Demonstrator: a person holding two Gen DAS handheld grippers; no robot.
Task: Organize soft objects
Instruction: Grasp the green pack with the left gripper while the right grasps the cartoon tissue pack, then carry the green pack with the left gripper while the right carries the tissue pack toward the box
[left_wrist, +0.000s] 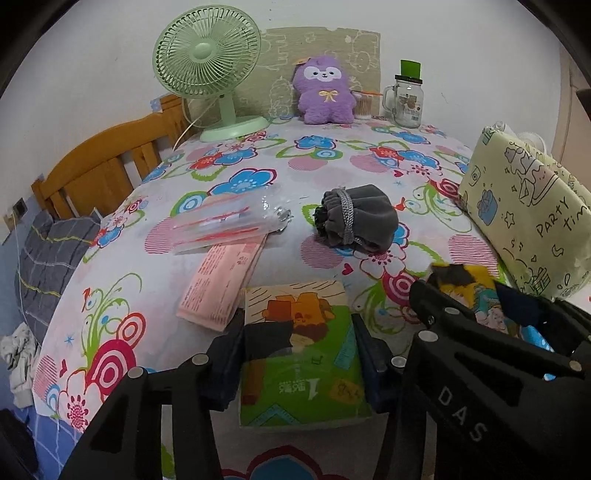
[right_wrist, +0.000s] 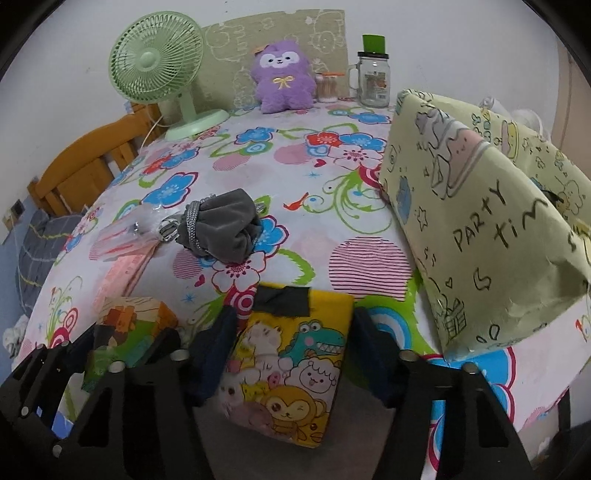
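Both wrist cameras look steeply down along their fingers, low over the floral table. They share the purple plush and fan at the far wall.

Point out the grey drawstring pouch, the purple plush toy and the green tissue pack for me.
grey drawstring pouch (left_wrist: 356, 218): left wrist view, middle of its velvet body.
purple plush toy (right_wrist: 282, 79): right wrist view, chest at the yellow bow.
green tissue pack (left_wrist: 301, 350): left wrist view, centre of its printed top face.

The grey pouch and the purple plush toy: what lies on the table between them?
Nothing: only bare flowered tablecloth lies between the grey pouch and the purple plush toy, as both wrist views show.
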